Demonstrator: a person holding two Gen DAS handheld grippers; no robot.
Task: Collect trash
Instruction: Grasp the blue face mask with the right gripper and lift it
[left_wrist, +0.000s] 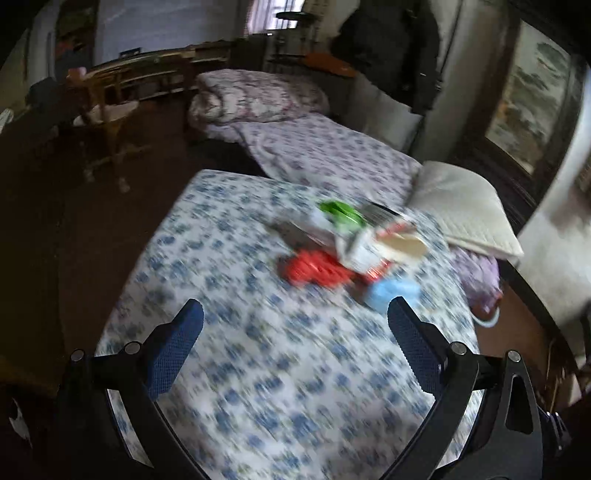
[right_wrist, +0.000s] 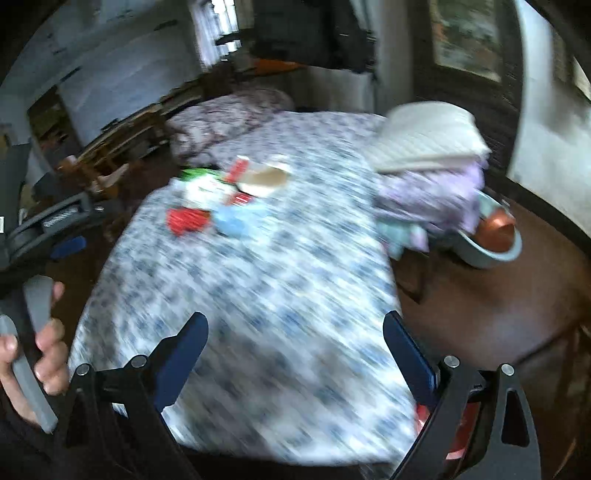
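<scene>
A heap of trash lies on a bed with a blue-flowered sheet: a red crumpled wrapper, a light blue wad, a green and white packet and a white and red carton. My left gripper is open and empty, above the sheet short of the heap. In the right wrist view the same red wrapper, blue wad and carton lie far ahead. My right gripper is open and empty over the sheet. Both views are motion-blurred.
A white pillow on lilac cloth sits at the bed's right. A pale basin stands on the brown floor to the right. A wooden chair stands at the far left. The left gripper's body shows at the right view's left edge.
</scene>
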